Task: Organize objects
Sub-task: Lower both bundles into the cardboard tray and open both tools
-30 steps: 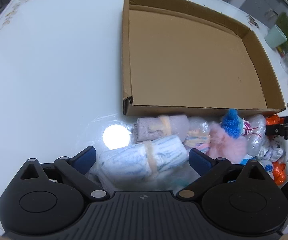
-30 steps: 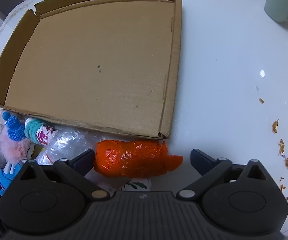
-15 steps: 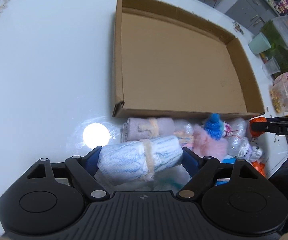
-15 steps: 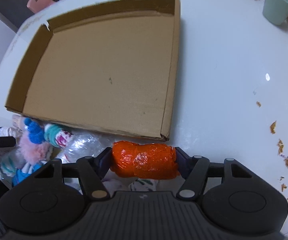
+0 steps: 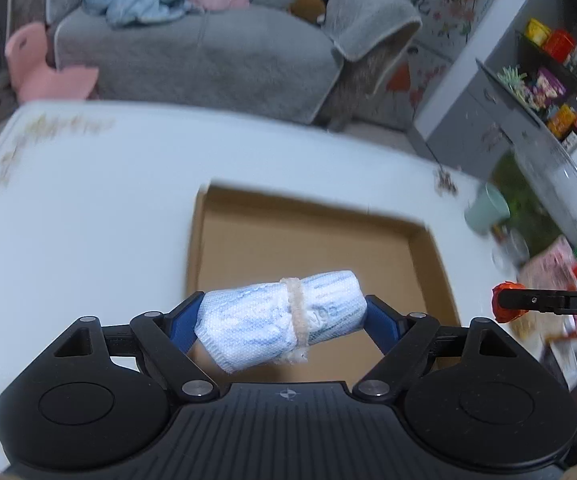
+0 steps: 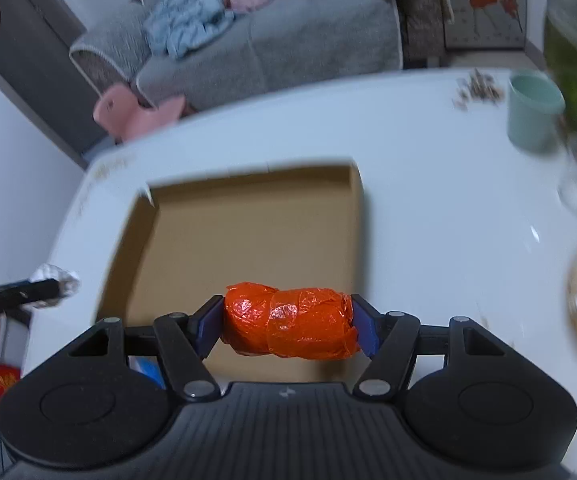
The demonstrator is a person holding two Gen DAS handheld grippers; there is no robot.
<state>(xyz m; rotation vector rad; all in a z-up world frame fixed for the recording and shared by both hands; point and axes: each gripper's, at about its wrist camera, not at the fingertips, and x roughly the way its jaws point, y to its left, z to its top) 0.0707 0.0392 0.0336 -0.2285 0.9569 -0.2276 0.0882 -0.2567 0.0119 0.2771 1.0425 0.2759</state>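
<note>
My left gripper (image 5: 282,314) is shut on a rolled white-and-blue cloth bundle (image 5: 276,314) tied with a pale band, held in the air above the near part of the shallow cardboard box (image 5: 432,256). My right gripper (image 6: 288,326) is shut on an orange plastic-wrapped roll (image 6: 290,326), lifted over the near edge of the same box (image 6: 140,236). The left wrist view shows the right gripper's tip with the orange roll (image 5: 506,308) at the far right. At the left edge of the right wrist view, the cloth bundle's end (image 6: 58,280) appears. The pile of other items is hidden below.
The box lies on a white table (image 5: 88,208). A mint cup (image 6: 532,110) and crumbs (image 6: 476,88) stand at the table's far right, with clear containers beside them. A grey sofa (image 5: 192,48), a pink stool (image 5: 40,68) and shelves (image 5: 556,72) lie beyond.
Both grippers closed on their rolls, the left on the cloth bundle and the right on the orange roll, then rose and tilted up, bringing the room behind the table into view.
</note>
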